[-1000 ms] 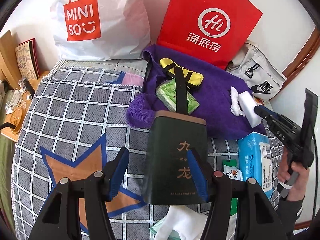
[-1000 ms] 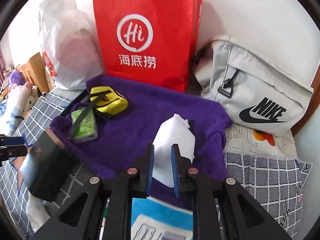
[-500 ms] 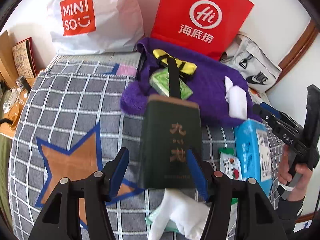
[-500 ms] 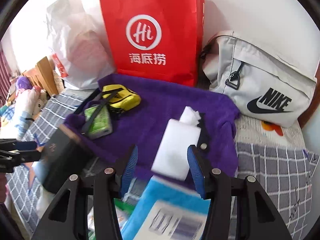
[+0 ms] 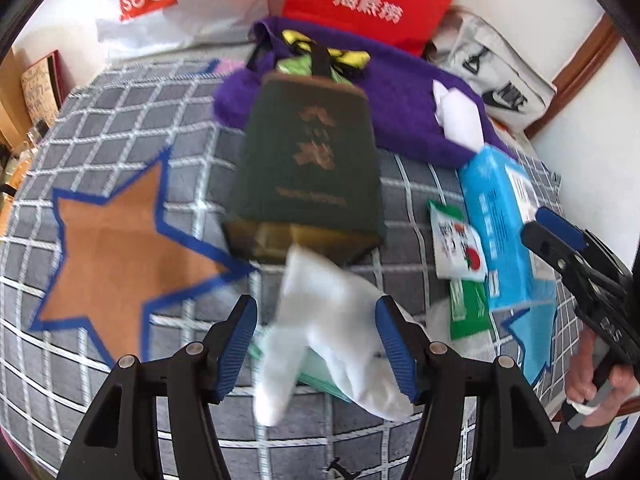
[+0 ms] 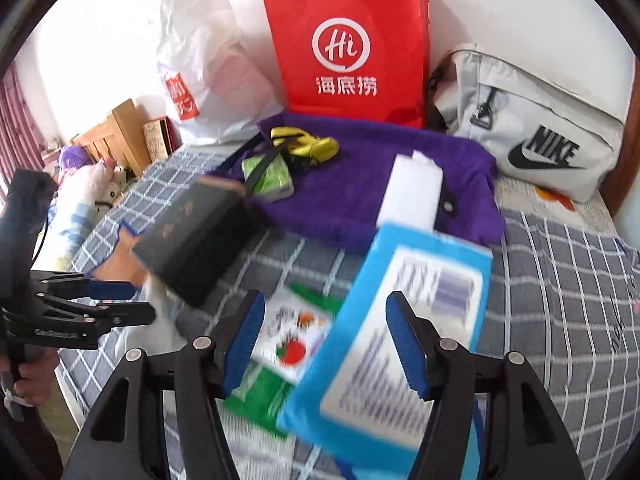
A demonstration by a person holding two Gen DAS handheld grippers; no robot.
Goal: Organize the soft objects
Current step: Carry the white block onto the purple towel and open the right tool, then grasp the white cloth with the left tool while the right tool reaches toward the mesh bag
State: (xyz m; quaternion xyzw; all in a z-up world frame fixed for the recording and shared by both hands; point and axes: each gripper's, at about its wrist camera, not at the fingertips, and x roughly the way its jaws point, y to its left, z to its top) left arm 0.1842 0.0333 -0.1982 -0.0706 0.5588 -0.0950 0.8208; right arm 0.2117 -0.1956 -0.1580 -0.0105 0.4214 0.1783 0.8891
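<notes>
A purple towel (image 5: 404,112) (image 6: 360,184) lies at the back of the bed, holding a yellow pouch (image 6: 306,146), a green pack (image 6: 272,176) and a white pack (image 5: 460,120) (image 6: 414,190). A dark green bag (image 5: 312,160) (image 6: 200,236) lies in front of it. My left gripper (image 5: 316,344) is open above a white cloth (image 5: 336,328). My right gripper (image 6: 324,340) is open above a blue tissue pack (image 6: 392,340) (image 5: 500,216) and a small white-green packet (image 6: 288,340) (image 5: 456,244).
A red paper bag (image 6: 352,40), a white plastic bag (image 5: 172,0) and a grey Nike bag (image 6: 532,124) stand against the wall. The checked bed cover has an orange star (image 5: 120,248). A wooden bedside stand (image 6: 120,136) is at left.
My right gripper opened, left the white pack on the purple towel and pulled back over the blue pack. My left gripper drew back from the dark green bag to above the white cloth.
</notes>
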